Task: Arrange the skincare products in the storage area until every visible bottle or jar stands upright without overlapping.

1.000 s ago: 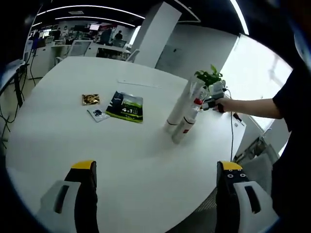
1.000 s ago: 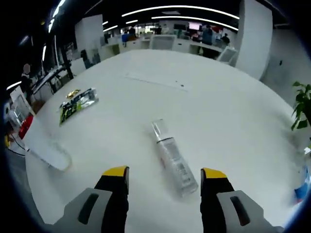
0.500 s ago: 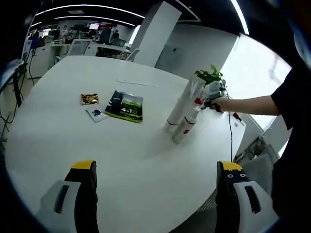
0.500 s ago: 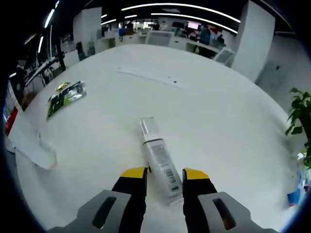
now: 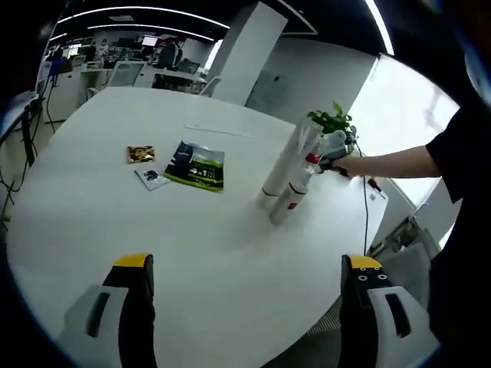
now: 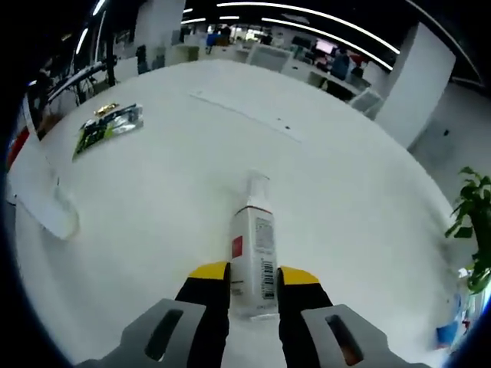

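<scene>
A large round white table [image 5: 115, 222] took up most of the left gripper view, in an open-plan office. Long curved strips of ceiling light [image 5: 146, 17] ran overhead. A broad white square column [image 5: 249, 54] rose behind the table, with a pale wall [image 5: 314, 84] beside it and a bright window [image 5: 399, 123] to the right. A green potted plant [image 5: 331, 120] stood at the table's far edge. Desks and white chairs [image 5: 126, 75] filled the far end of the room, where a few people were standing.
</scene>
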A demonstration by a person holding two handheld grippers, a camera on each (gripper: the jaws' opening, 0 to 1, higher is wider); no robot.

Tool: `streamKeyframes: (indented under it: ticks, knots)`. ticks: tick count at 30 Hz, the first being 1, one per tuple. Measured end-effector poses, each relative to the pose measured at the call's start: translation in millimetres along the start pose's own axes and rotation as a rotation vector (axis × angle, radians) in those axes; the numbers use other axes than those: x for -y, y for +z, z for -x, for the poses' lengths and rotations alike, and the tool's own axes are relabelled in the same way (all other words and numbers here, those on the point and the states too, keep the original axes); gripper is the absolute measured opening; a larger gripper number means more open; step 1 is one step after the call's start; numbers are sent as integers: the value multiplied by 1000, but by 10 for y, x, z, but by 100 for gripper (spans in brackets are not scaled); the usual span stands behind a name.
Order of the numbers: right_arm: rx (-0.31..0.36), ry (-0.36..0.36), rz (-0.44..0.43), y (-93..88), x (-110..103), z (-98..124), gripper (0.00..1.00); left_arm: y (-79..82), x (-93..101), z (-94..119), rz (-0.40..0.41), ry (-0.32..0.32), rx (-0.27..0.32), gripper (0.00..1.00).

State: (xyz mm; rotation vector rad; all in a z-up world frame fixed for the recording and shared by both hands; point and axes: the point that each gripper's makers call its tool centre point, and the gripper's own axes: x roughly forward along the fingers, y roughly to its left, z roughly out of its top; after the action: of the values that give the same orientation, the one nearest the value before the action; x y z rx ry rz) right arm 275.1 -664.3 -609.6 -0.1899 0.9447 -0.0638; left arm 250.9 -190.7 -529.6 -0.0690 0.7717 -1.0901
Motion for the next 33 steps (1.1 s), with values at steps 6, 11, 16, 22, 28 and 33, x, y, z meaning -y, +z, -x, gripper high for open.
streamKeyframes:
  ticks: [6,11,16,22,28,33]
  knots:
    - [-34,36,-5,-21,-99,-4,15,65,21,27,-7,0,11,94]
    - [-12,43,42,161,-145,225,14,99,31,53,-19,-6,23,94]
    - [3,29,99,445,-24,530,14,161,136,75,-38,-34,43,94]
    - [32,9,165,735,69,912,14,209,266,165,-66,-67,70,94]
    - [96,-4,182,1075,135,1311,14,224,278,297,-72,-73,100,94]
    - [155,6,195,1233,-61,1618,14,245,313,402,-84,-78,119,94]
